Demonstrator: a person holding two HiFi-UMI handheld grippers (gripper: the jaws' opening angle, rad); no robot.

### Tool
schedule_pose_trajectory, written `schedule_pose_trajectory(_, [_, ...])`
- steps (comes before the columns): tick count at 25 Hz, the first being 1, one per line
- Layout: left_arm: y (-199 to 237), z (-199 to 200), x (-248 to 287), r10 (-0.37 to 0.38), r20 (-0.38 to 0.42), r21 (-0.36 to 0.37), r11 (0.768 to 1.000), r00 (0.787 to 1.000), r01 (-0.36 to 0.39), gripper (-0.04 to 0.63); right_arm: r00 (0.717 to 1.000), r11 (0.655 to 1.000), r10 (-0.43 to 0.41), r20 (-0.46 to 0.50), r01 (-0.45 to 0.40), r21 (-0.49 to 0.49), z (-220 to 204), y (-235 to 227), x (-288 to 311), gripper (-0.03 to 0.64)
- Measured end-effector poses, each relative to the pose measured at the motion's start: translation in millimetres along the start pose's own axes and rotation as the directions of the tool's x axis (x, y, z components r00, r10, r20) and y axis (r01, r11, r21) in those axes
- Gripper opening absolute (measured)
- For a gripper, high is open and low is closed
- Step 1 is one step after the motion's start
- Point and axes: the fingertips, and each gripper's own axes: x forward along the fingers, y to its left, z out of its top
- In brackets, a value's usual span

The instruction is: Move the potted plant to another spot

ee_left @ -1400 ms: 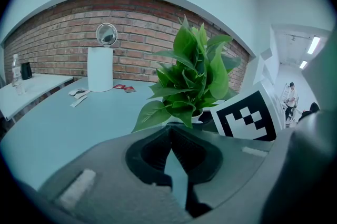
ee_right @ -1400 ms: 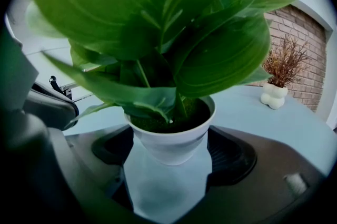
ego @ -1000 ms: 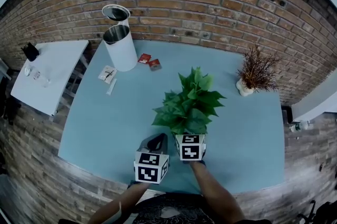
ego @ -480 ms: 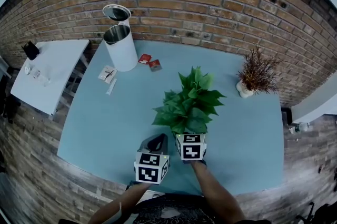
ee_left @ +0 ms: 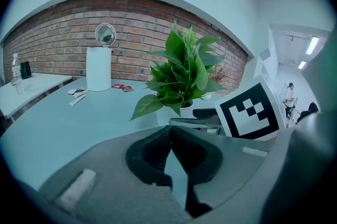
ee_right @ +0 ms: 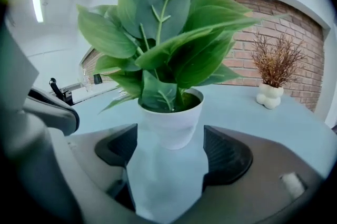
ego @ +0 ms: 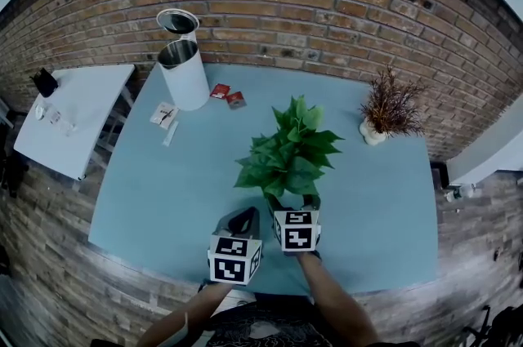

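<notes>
- The potted plant (ego: 288,153) stands upright near the middle of the pale blue table (ego: 155,198). Its long axis runs straight up from the white pot (ee_right: 174,123), and the green leaves fan upward and outward.
- My right gripper (ego: 292,205) points slightly downward at the base of the pot from the near side of the table.
- In the right gripper view, the right gripper (ee_right: 171,157) has its jaws wide. They have just been closing a little. The lower part of the pot sits at their mouth, between the tips, with table showing on either side, so the pads are not pressing on it.
- My left gripper (ego: 243,216) hovers just left of the right one, beside the plant. In the left gripper view its jaws (ee_left: 169,136) meet with nothing between them, and the plant rises ahead and to the right.
- A dried plant in a small vase (ego: 388,108) stands well apart, by the brick wall (ego: 327,2).
</notes>
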Motion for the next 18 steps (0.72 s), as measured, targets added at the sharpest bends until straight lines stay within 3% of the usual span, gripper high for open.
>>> schedule_pose_trajectory(4, [-4.7,-2.6,-8.2,-0.012,0.004,0.010,1.000,1.000,0.012,0.000,1.000,1.000,-0.012,0.003,0.012,-0.005,-5.1,3.4,-12.3,0.369])
schedule_pose_trajectory(10, [-11.7,-6.3,-21.7,-0.026,0.014,0.028,0.999,1.000,0.026,0.000,0.998,0.999,-0.036,0.045,0.036,0.016,-4.4,9.0,-38.7,0.271])
schedule_pose_trajectory(18, [-20.3,-15.6,-42.5,-0.034,0.025,0.035,0.999,0.999,0.033,0.000,0.996,0.999,-0.029,0.080,0.027,0.022,-5.4,25.1,-71.8,0.230])
